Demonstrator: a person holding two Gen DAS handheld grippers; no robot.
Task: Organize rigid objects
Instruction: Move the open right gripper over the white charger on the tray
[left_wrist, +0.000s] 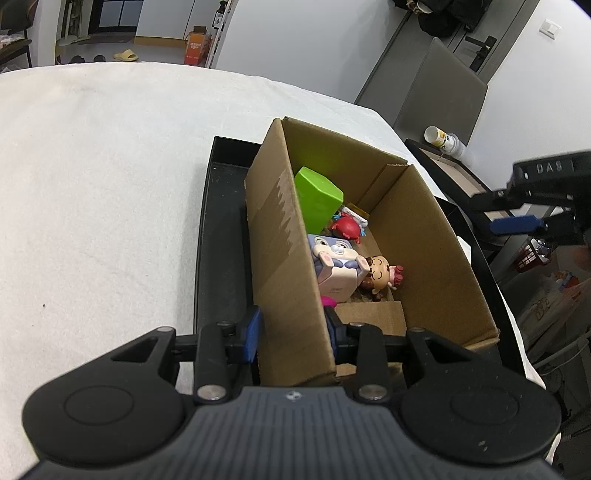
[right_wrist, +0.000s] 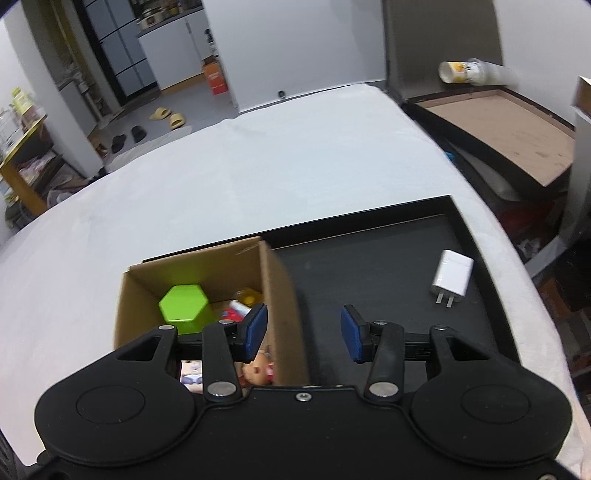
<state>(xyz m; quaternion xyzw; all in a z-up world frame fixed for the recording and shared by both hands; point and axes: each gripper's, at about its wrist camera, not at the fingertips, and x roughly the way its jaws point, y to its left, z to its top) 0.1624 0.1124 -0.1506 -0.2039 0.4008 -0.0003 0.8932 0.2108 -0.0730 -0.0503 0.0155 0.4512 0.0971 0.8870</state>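
Observation:
A cardboard box (left_wrist: 424, 236) stands in a black tray (left_wrist: 218, 236) on the white table. It holds a green hexagonal block (left_wrist: 317, 195), a red toy (left_wrist: 345, 227), a rabbit cube (left_wrist: 338, 266) and a small doll (left_wrist: 382, 275). My left gripper (left_wrist: 293, 334) is shut on the box's left wall (left_wrist: 280, 258). My right gripper (right_wrist: 304, 334) is open and empty above the box's right wall (right_wrist: 282, 295); it also shows at the right of the left wrist view (left_wrist: 517, 225). A white charger plug (right_wrist: 451, 277) lies in the tray (right_wrist: 369, 258).
A paper cup (right_wrist: 454, 70) lies on its side on a brown board (right_wrist: 509, 125) beyond the table's right edge. A grey chair back (left_wrist: 439, 92) stands behind the table. White tablecloth (left_wrist: 92, 184) spreads to the left.

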